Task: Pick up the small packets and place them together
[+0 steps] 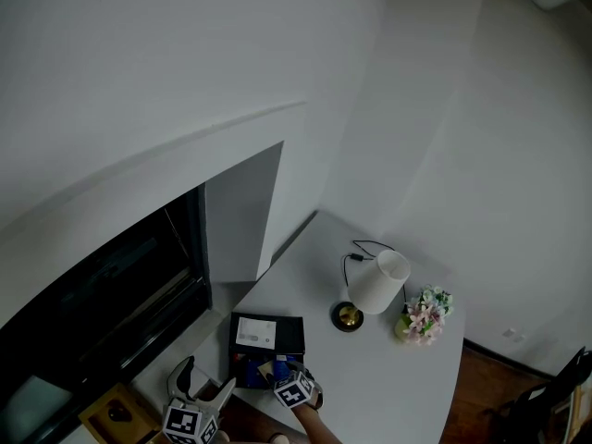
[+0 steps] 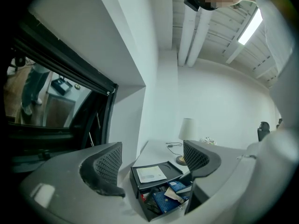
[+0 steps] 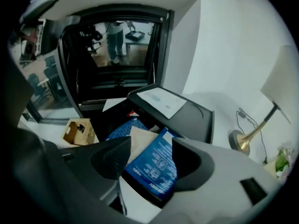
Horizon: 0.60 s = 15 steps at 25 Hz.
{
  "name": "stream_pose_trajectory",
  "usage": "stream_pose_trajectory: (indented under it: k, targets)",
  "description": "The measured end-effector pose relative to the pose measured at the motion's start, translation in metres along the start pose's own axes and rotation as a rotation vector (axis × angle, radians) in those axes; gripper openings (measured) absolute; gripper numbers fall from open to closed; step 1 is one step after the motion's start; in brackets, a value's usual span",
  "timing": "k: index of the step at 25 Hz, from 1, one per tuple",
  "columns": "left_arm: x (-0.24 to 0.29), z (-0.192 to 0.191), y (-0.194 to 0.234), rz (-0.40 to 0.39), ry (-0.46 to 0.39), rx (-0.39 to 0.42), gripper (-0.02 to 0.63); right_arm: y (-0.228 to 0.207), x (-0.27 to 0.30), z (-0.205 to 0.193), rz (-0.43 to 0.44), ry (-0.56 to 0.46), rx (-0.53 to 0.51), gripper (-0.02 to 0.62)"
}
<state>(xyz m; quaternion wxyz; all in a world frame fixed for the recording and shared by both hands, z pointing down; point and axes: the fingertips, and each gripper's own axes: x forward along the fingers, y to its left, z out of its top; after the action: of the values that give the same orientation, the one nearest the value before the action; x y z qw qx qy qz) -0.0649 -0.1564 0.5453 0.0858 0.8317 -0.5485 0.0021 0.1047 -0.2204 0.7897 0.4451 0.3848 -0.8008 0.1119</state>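
Observation:
A black box [image 1: 282,326] stands at the white table's near edge with its drawer [image 2: 148,213] pulled out. In the drawer lie several small packets: a blue printed one [image 3: 154,171], a beige one [image 3: 140,141] overlapping it, and a blue patterned one [image 3: 119,129] behind. My right gripper [image 3: 150,160] hangs just over the drawer. Its jaws stand apart, with the blue and beige packets between and below them; I see no pad pressing. My left gripper [image 2: 152,164] is open and empty, to the left of the box and aimed at the drawer's packets [image 2: 166,199].
A white paper [image 3: 161,101] lies on the box's top. Farther back on the table [image 1: 388,377] stand a white lamp [image 1: 377,283] with its cable and a small flower pot [image 1: 425,314]. A dark window [image 1: 102,294] and a wooden box [image 1: 116,414] are at the left.

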Motion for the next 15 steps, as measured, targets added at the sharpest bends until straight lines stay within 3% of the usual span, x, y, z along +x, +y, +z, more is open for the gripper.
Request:
stream_pose_trajectory:
  k: [3,10,13,15]
  targets:
    - [-0.002,-0.003,-0.002,0.002,0.000,-0.012,0.411,0.005,0.009,-0.010,-0.025,0.088,-0.047,0.262]
    - [-0.006,-0.009,0.000,0.004,0.014,-0.016,0.411,0.002,0.002,-0.013,-0.113,0.147,-0.123,0.255]
    - [-0.006,-0.008,0.001,0.006,0.014,-0.019,0.411,0.003,-0.004,-0.012,-0.123,0.150,-0.124,0.182]
    - [-0.006,-0.007,0.000,0.004,0.010,-0.018,0.411,0.000,-0.008,-0.013,-0.125,0.142,-0.104,0.169]
